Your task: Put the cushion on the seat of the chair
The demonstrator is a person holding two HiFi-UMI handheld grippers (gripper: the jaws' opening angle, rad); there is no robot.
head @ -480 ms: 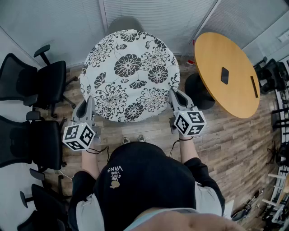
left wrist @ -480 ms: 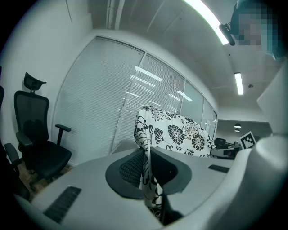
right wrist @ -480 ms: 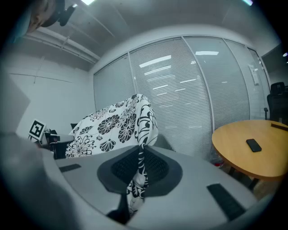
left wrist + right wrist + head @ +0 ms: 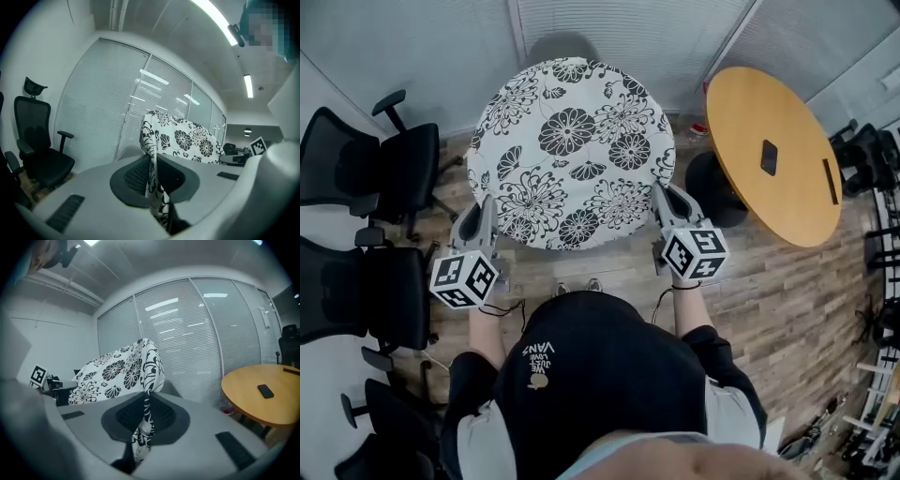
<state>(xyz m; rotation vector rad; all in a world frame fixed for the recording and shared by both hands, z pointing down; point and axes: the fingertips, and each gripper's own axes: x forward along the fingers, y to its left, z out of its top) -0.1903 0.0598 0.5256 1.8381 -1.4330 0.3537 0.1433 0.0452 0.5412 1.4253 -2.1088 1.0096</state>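
Wood-plank floor [image 4: 769, 281] underfoot, blinds [image 4: 609, 28] across 12 o'clock. Black office chairs [image 4: 389, 178] crowding the 9 o'clock edge. Left tool [image 4: 480, 217] clamped on the cushion [image 4: 572, 150] rim at 8 o'clock. Cushion round, no real long axis, flowered face up, held in the air at centre. Top of a grey chair [image 4: 562, 45] showing just past its 12 o'clock edge. Right tool [image 4: 666, 199] pinched on the rim at 4 o'clock. Round wooden tabletop [image 4: 741, 112] near at 2 o'clock, phone [image 4: 769, 157] on it. Open floor at 4 o'clock.
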